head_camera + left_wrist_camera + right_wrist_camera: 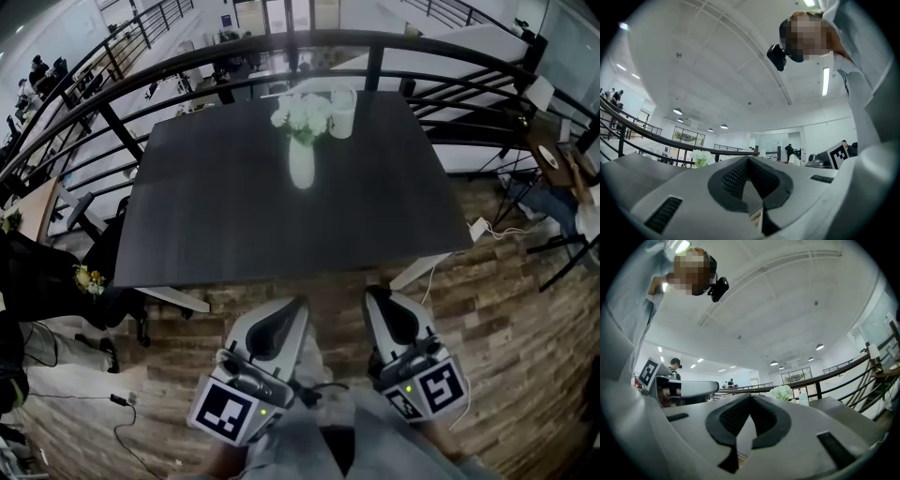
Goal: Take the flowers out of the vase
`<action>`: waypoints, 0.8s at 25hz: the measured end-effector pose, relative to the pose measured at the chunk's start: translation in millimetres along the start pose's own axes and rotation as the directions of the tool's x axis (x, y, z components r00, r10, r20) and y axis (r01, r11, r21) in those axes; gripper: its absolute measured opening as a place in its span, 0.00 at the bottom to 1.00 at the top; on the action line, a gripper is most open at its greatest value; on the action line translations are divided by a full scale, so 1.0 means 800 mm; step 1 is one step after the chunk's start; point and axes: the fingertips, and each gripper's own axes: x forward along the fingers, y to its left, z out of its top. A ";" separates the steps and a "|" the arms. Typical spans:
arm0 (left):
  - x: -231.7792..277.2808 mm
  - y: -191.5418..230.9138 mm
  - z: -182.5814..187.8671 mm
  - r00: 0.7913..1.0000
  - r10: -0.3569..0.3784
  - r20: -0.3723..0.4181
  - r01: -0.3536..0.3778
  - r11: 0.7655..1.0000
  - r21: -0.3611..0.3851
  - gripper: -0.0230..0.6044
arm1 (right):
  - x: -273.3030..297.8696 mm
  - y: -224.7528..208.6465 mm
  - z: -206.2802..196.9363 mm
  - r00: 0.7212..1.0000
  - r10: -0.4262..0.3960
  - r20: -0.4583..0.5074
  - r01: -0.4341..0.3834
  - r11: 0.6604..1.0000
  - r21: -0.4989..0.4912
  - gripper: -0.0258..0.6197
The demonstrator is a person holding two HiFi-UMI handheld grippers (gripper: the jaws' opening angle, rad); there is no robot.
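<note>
Left tongs [299,304] and right tongs [371,292] closed, flowers [302,112] in vase [301,164]

The dark tabletop [234,216] carries a white vase [301,161] of white flowers [300,114] toward its far edge; a white cup [342,114] stands just right of the vase.

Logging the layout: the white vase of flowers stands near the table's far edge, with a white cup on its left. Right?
Not quite: the head view shows the white cup on the right of the vase; the rest holds.
</note>
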 end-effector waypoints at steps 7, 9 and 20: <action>0.051 0.028 0.004 1.000 -0.008 0.006 0.008 1.000 -0.007 0.03 | 0.039 -0.043 0.003 1.000 -0.009 -0.015 0.008 1.000 -0.018 0.04; 0.070 0.039 0.007 1.000 -0.014 0.007 0.014 1.000 -0.010 0.03 | 0.053 -0.056 0.006 1.000 -0.013 -0.027 0.012 1.000 -0.022 0.04; 0.154 0.095 0.019 0.999 -0.054 -0.001 0.054 0.998 -0.018 0.03 | 0.118 -0.112 0.024 0.997 -0.067 -0.025 0.066 0.997 -0.031 0.04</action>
